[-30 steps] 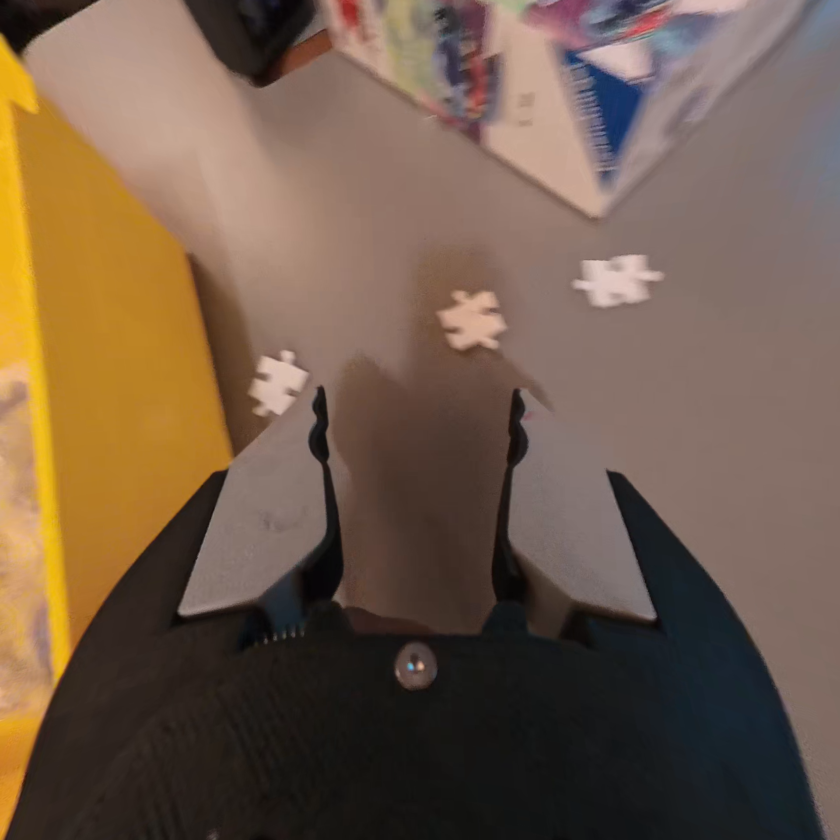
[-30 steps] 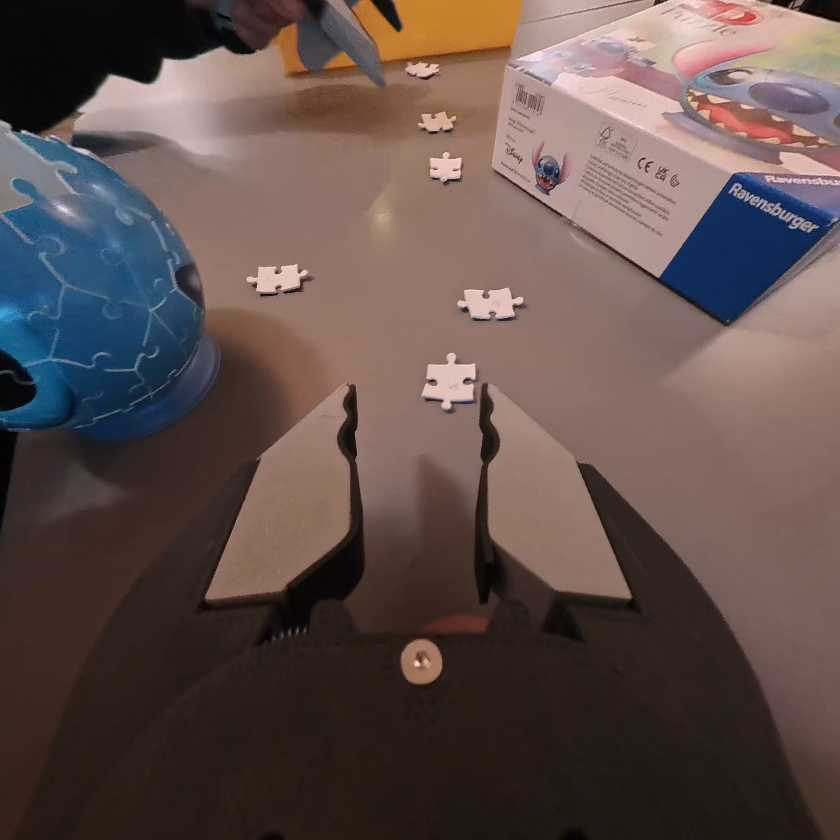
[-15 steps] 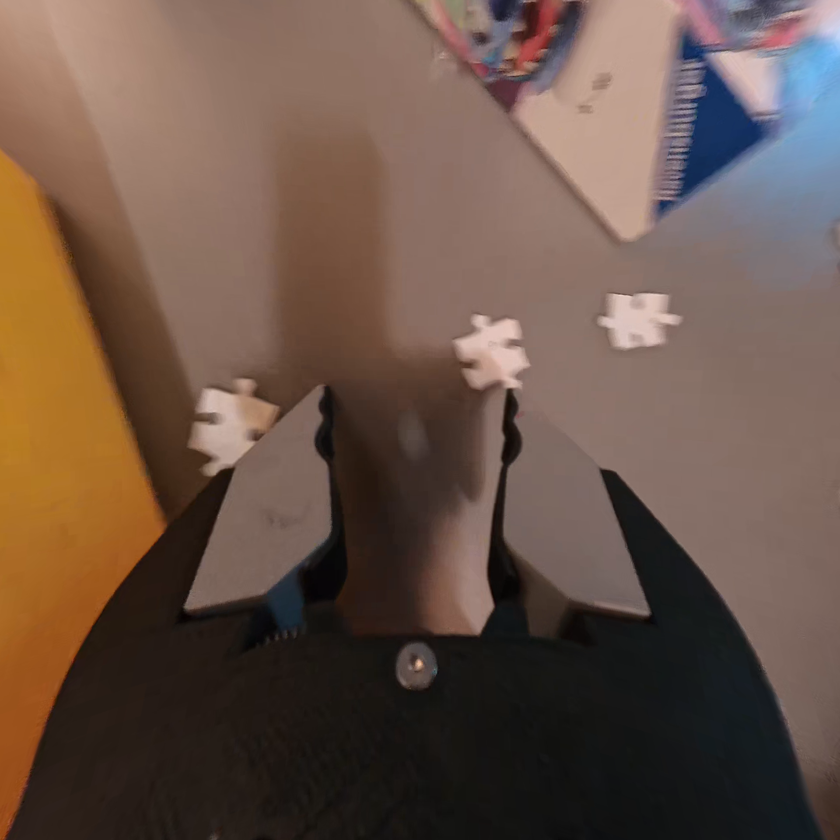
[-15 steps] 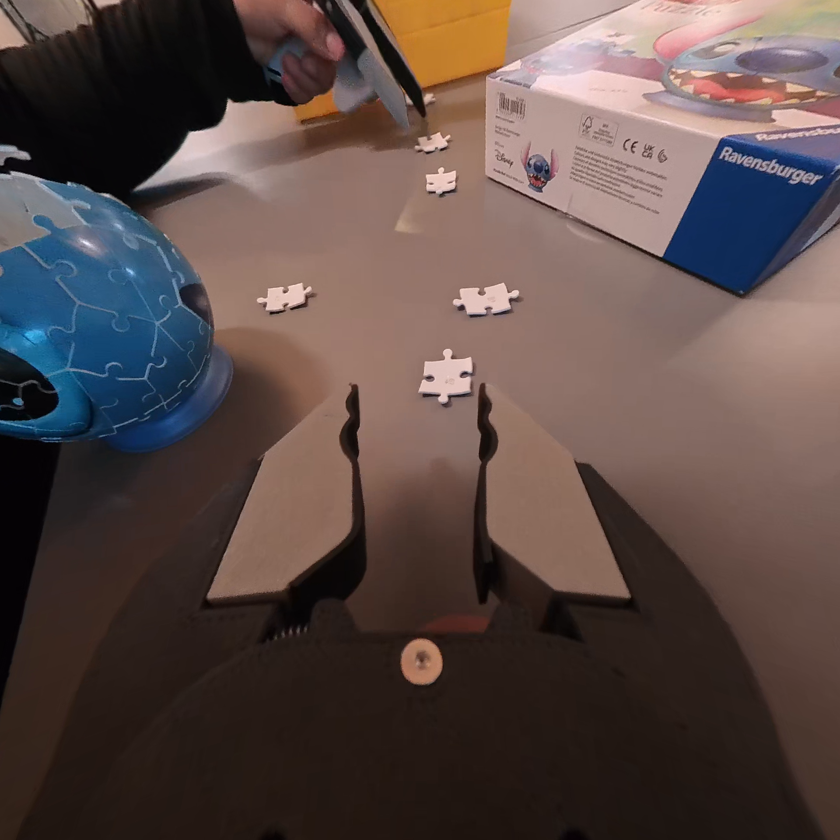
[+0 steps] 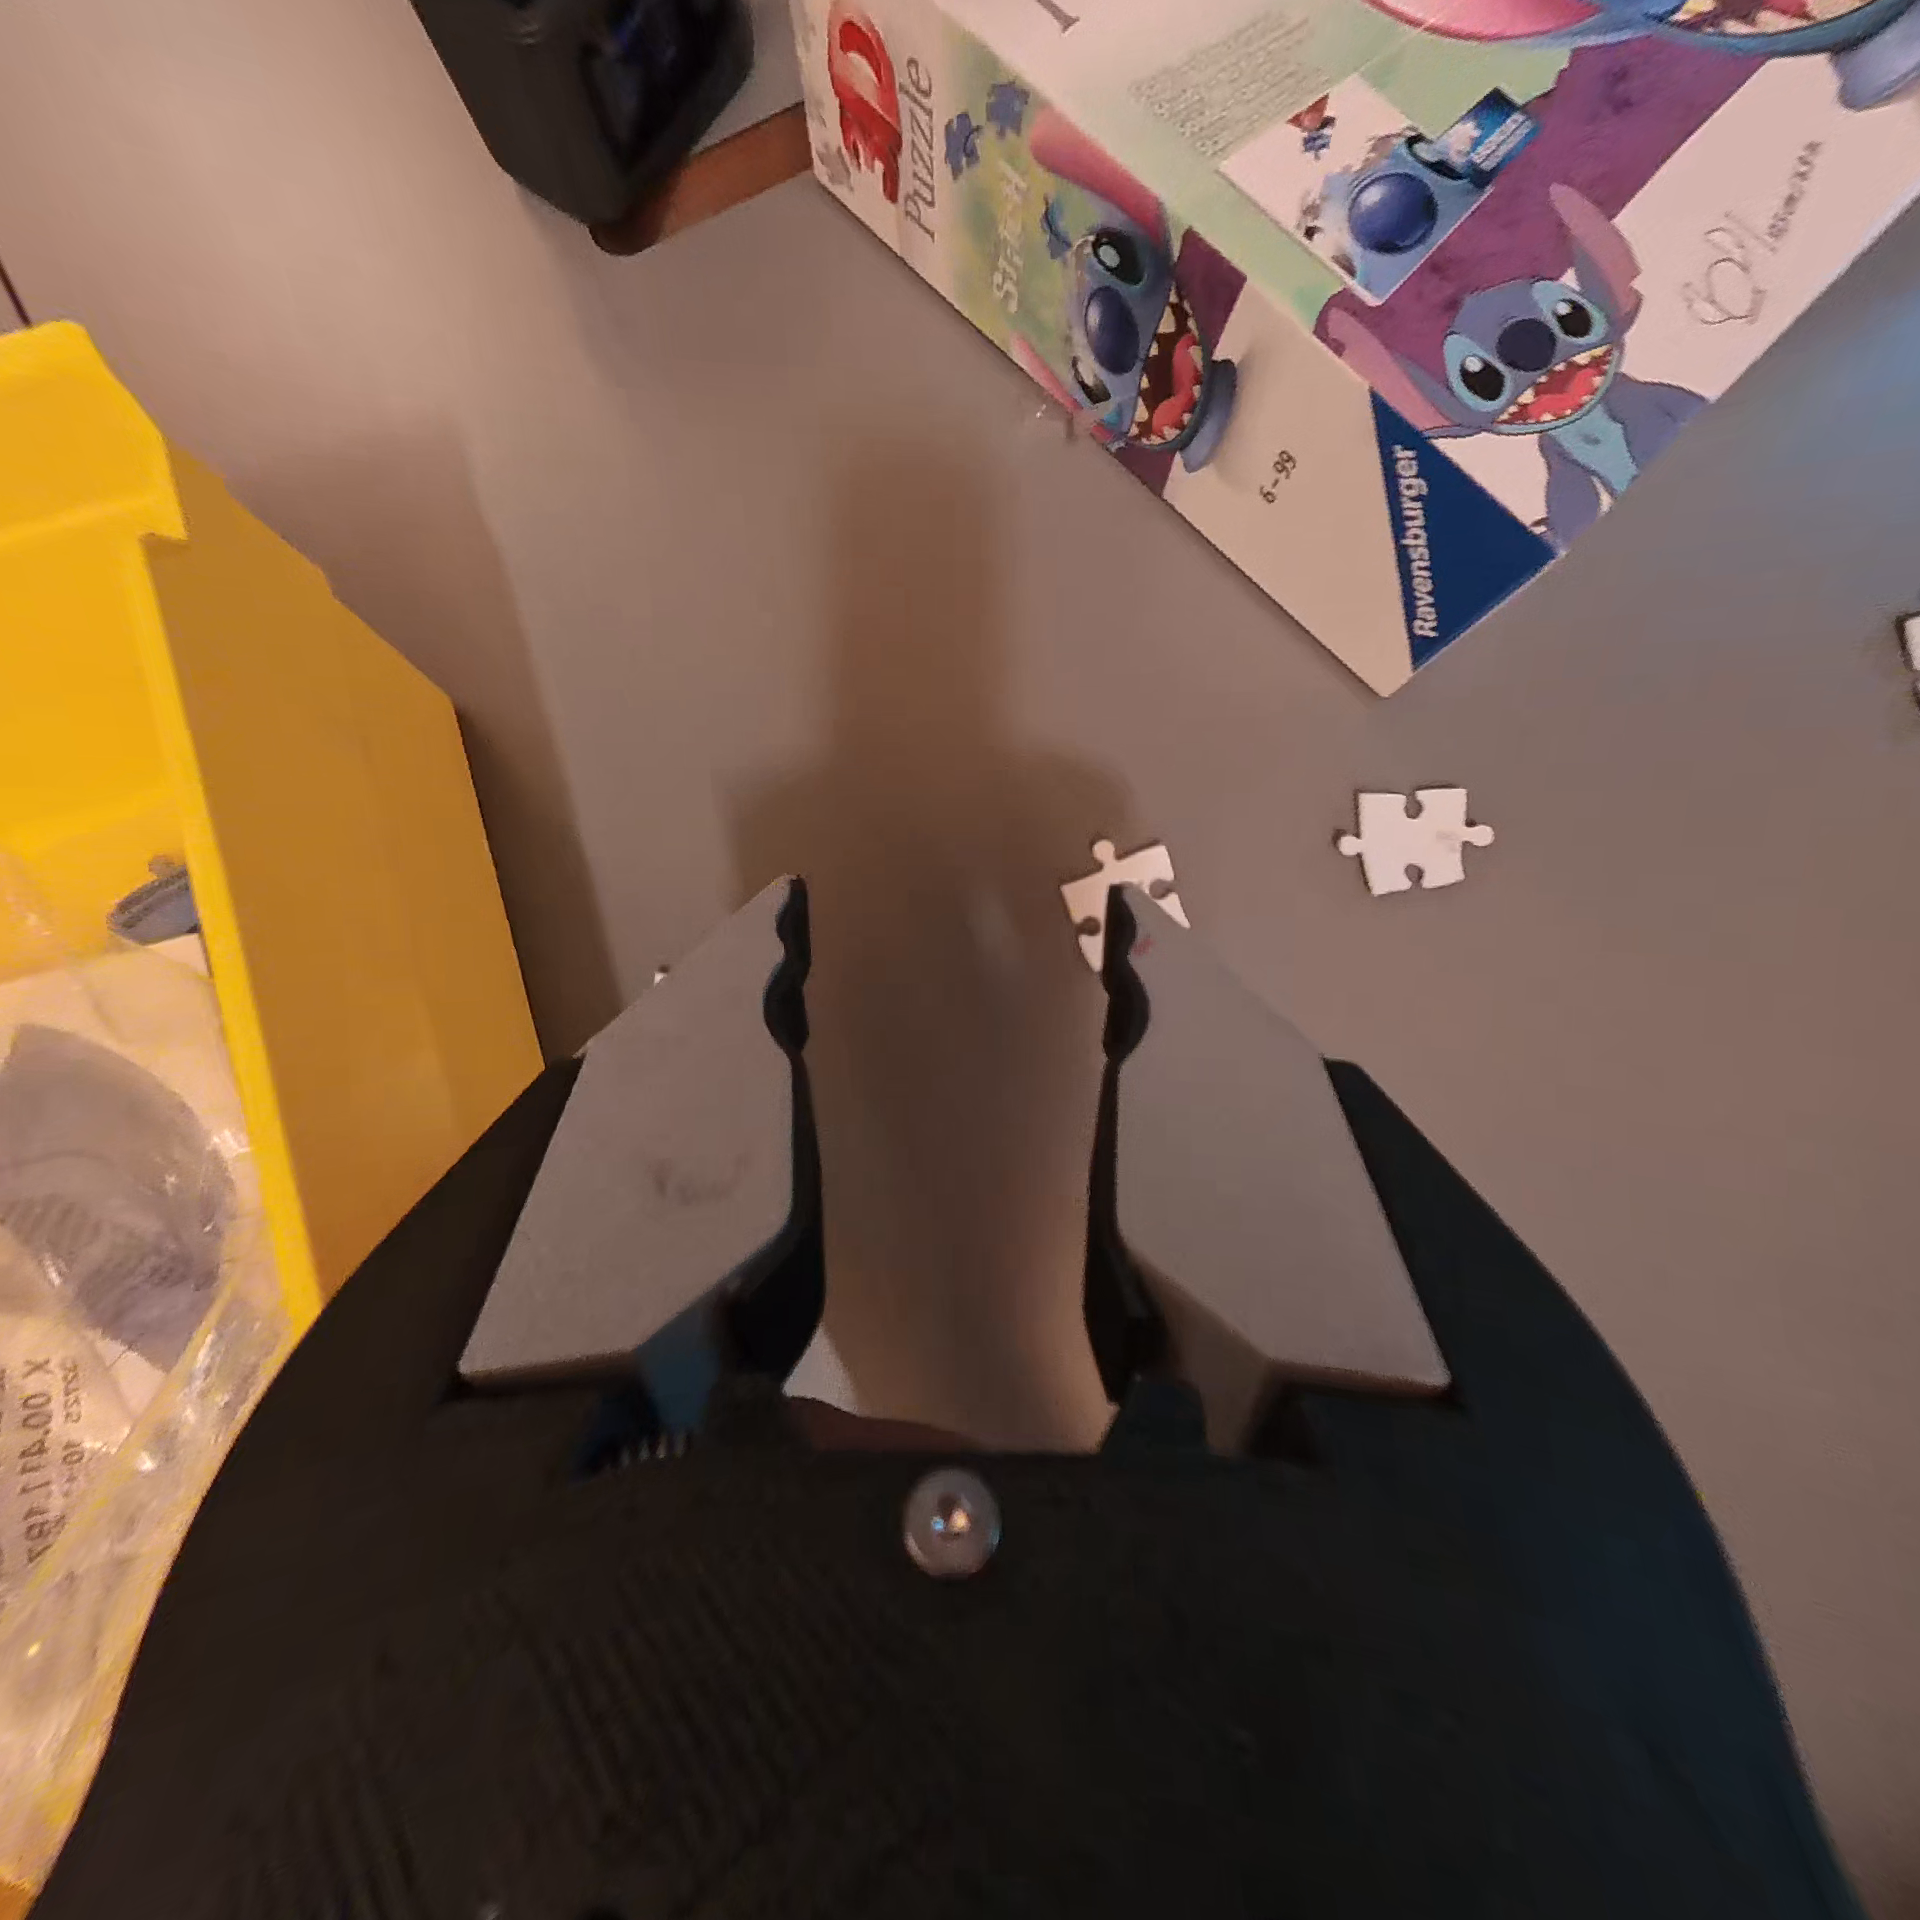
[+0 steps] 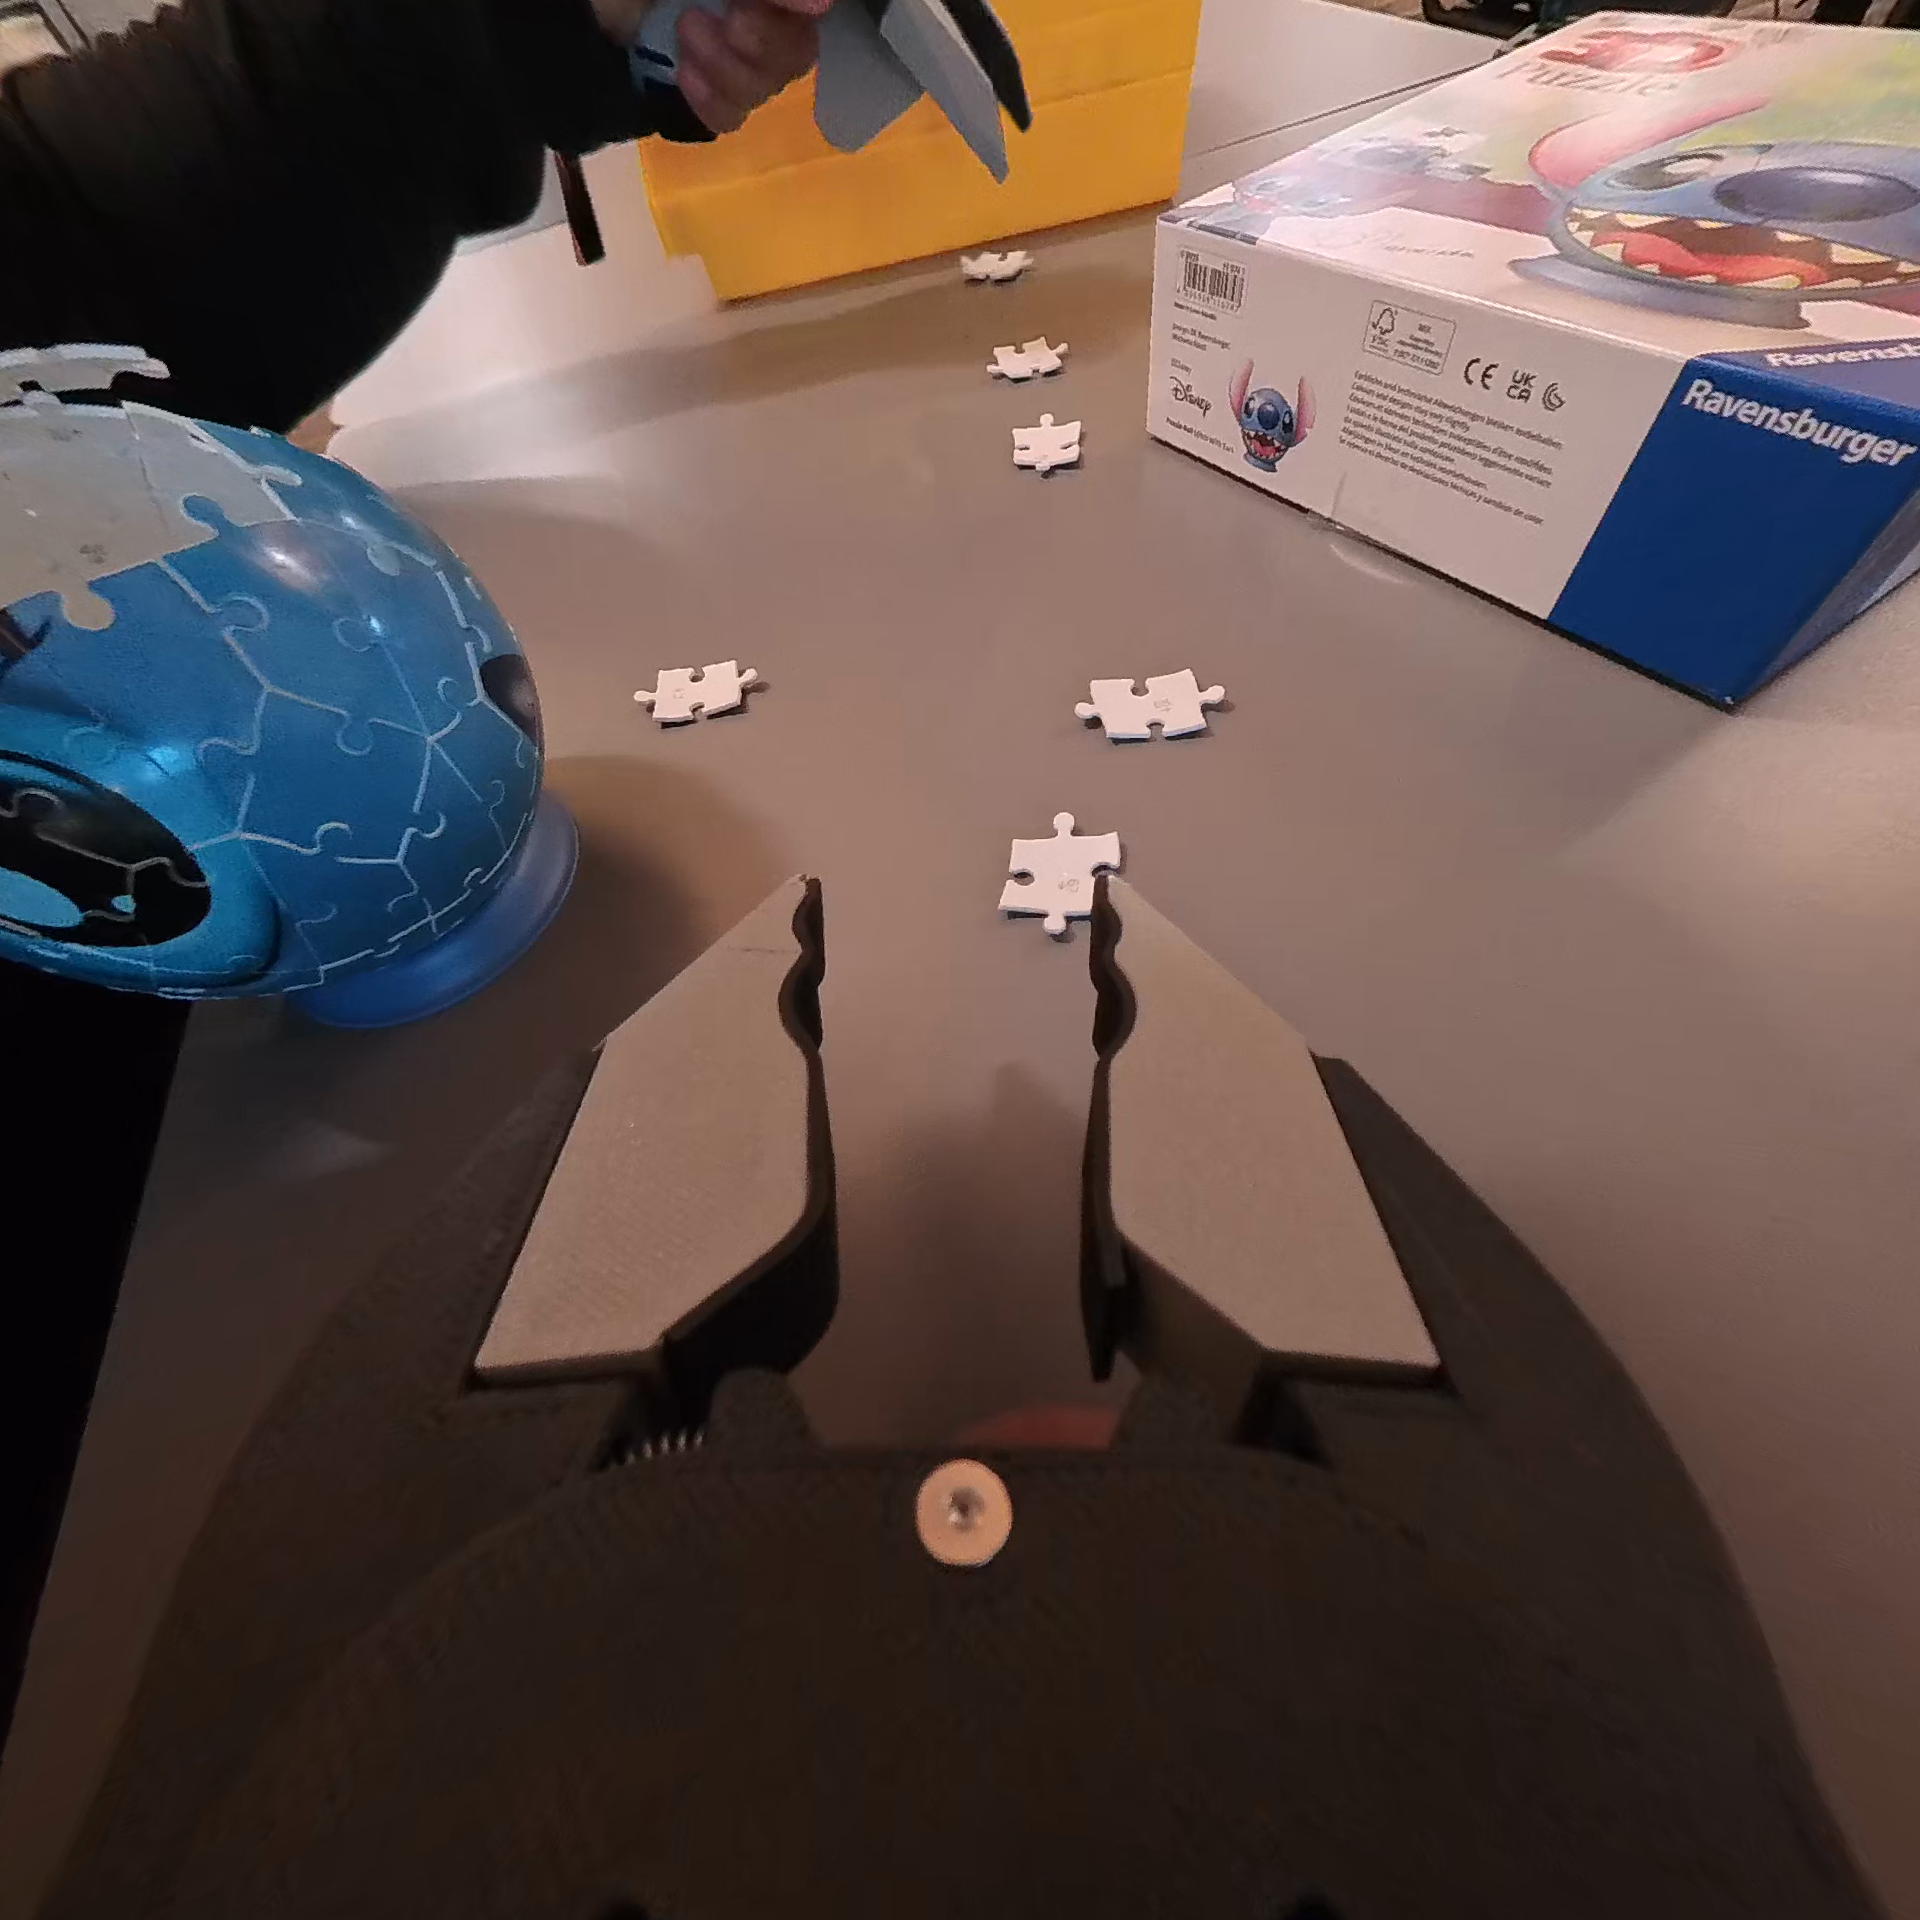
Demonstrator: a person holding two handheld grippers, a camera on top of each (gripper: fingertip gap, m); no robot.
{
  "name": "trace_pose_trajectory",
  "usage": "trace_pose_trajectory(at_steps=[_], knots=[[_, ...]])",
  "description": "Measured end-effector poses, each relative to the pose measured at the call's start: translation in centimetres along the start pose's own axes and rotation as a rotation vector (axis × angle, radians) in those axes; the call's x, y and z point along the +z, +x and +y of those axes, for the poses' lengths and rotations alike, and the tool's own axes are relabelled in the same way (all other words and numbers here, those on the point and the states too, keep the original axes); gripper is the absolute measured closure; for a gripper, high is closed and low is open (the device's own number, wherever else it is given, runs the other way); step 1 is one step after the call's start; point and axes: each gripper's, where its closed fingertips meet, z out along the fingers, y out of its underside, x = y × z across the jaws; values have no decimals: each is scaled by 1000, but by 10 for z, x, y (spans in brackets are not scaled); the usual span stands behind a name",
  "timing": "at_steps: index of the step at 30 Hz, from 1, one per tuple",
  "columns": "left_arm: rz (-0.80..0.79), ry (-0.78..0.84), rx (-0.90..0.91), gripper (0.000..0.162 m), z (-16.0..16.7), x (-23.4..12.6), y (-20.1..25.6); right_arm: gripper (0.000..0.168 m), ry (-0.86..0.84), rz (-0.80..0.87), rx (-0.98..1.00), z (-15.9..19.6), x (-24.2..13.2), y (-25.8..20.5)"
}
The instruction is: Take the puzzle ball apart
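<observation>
Yellow bin (image 5: 260, 831) at left frame edge holding a clear plastic bag (image 5: 114, 1195), left tool (image 5: 951, 904) spread and empty, right tool (image 6: 956, 894) spread and empty, blue puzzle ball (image 6: 260, 748) at left on grey worktop (image 6: 1455, 935), closed puzzle box (image 6: 1558, 416) upper right.

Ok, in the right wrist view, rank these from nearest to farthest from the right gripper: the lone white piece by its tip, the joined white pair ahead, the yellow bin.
From the right gripper:
1. Lone white piece, at the right fingertip.
2. Joined white pair, farther ahead, slightly right.
3. Yellow bin, at the table's far end, under the left gripper.
</observation>
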Motion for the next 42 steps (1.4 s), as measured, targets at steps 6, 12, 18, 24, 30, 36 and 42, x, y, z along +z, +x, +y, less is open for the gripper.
trace_pose_trajectory(at_steps=[6,12,18,24,30,36,42], knots=[[253,58,-80,91,4,7,54,120,24,10,11,-2,-6,1],[138,108,4,87,16,9,68,120,31,23,16,-2,-7,3],[221,127,1,88,43,6,86,121,22,34,29,-1,-6,13],[389,80,172,84,77,-11,127,119,-25,-17,-24,4,0,1],[577,114,225,84,90,-25,160,118,-25,-20,29,4,0,9],[637,86,316,81,104,-28,180,116,-49,-18,0,7,3,6],[745,80,311,78,113,-32,197,114,-36,-57,5,6,1,-3]])
